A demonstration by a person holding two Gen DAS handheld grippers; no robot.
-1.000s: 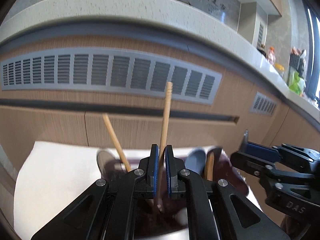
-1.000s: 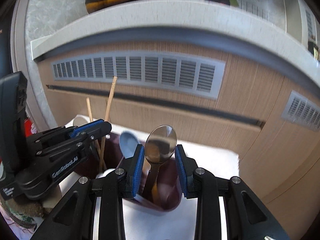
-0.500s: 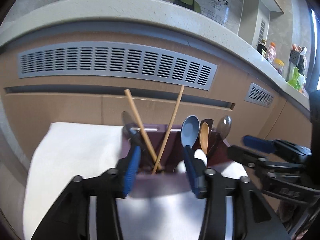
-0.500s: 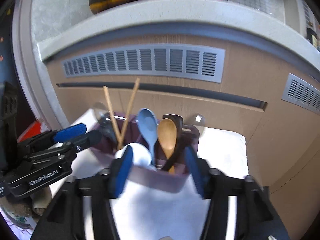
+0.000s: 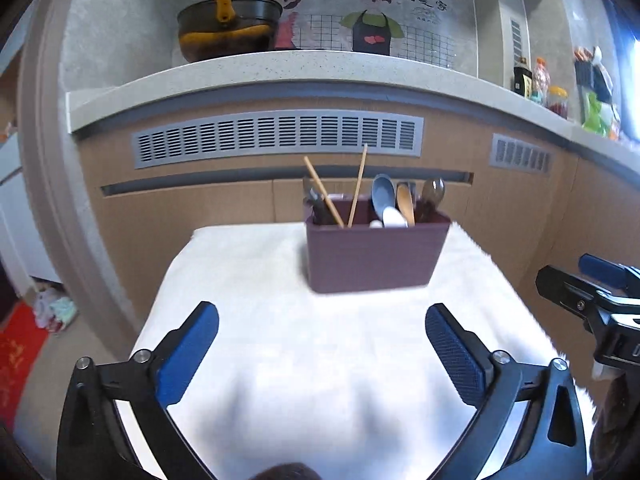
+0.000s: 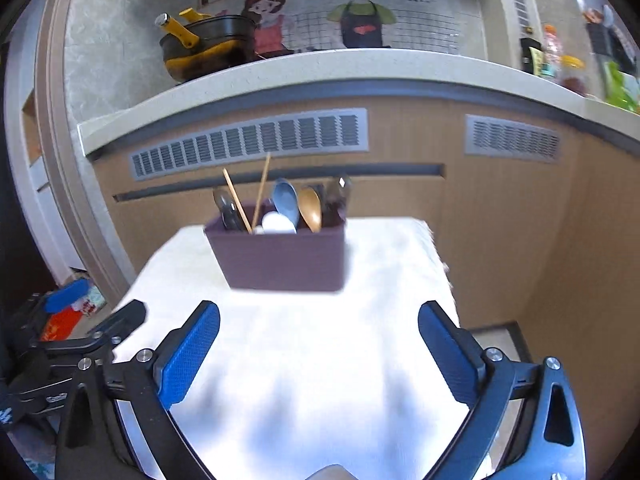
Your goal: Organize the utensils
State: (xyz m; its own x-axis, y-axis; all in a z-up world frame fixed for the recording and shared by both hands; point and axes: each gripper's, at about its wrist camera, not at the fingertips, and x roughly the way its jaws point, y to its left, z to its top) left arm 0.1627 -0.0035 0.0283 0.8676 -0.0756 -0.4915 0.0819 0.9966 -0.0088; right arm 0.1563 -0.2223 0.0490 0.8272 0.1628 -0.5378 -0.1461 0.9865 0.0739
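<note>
So the maroon utensil holder (image 5: 376,254) sits on the white cloth (image 5: 280,360), straight ahead of both grippers and well apart from them. Chopsticks (image 5: 356,188) and spoons (image 5: 382,194) stand upright inside it. Left gripper (image 5: 322,354) and right gripper (image 6: 319,354) both have fingers spread wide, holding nothing; neither looks clearly nearer. The wall poster's (image 5: 416,0) Chinese text is too blurry to read.

Utensil holder (image 5: 376,254) edges blurred, utensil handles hidden inside, right claw (image 5: 592,292) cut off
</note>
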